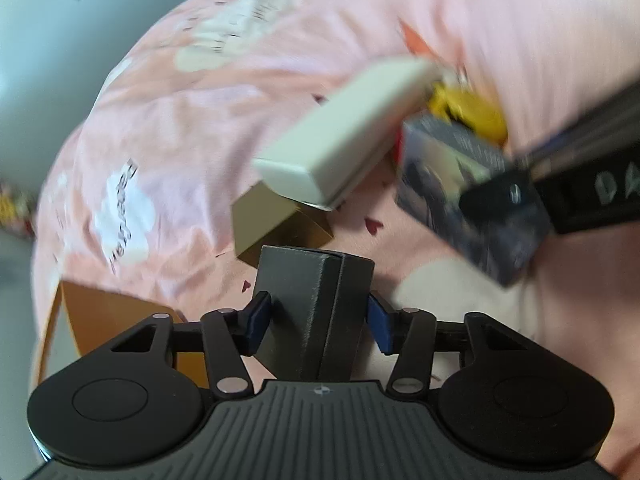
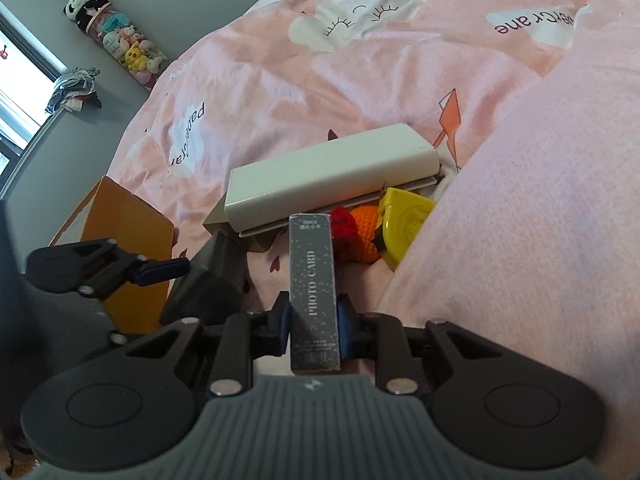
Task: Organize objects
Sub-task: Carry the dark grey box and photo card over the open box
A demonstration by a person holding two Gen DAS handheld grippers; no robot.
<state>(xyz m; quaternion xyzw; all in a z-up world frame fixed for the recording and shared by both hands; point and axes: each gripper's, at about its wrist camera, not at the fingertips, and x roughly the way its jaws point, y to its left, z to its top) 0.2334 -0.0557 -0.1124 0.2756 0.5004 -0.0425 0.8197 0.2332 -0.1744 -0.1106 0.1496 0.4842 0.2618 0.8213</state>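
The right gripper (image 2: 313,322) is clamped on the card box (image 2: 314,292), upright at 6 o'clock from the white box (image 2: 332,172). The left gripper (image 1: 318,322) brackets a black box (image 1: 316,312); whether its pads press it I cannot tell. Carry both level to the orange box (image 2: 128,232) at 9 o'clock.

**Objects on the bed, mid-sort**

Dark grey block (image 1: 316,312): upright, between the left claw's pads. Photo-card box (image 2: 314,292), dark, speckled, lettered "PHOTO CARD": clamped lengthwise in the right claw. White box (image 2: 332,172): lies flat across a gold carton (image 1: 276,224). Red and orange crochet pieces (image 2: 360,236) beside a yellow item (image 2: 404,220). Orange box (image 2: 128,240) stands open at the left.
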